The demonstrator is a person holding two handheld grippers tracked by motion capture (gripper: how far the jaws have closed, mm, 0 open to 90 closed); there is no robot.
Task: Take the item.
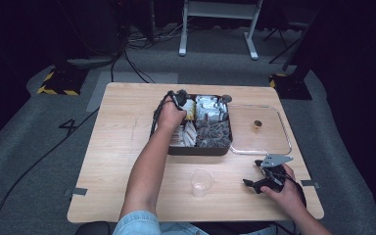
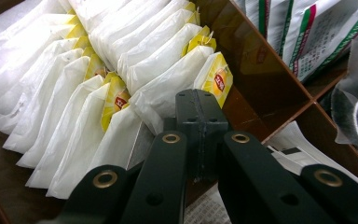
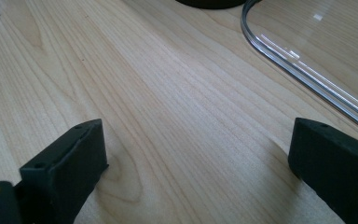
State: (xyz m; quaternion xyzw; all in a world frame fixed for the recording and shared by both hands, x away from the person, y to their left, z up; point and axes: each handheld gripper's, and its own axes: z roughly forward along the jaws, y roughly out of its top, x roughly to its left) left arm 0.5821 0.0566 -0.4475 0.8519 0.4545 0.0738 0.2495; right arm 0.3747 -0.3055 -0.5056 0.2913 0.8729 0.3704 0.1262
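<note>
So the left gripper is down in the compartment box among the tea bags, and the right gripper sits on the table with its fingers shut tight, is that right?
Not quite. The right gripper rests on the table with its fingers wide apart, nothing between them, as the right gripper view shows. The rest holds: the left gripper is in the compartment box among the tea bags.

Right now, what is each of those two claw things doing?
Left gripper: shut among white paper tea bags; a grip cannot be told.
Right gripper: open, holding nothing.

A lab or studio — dark surrounds, floor cables (image 1: 34, 164), hazard-striped stand bases (image 1: 58, 83), lone wooden table (image 1: 122, 142).
</note>
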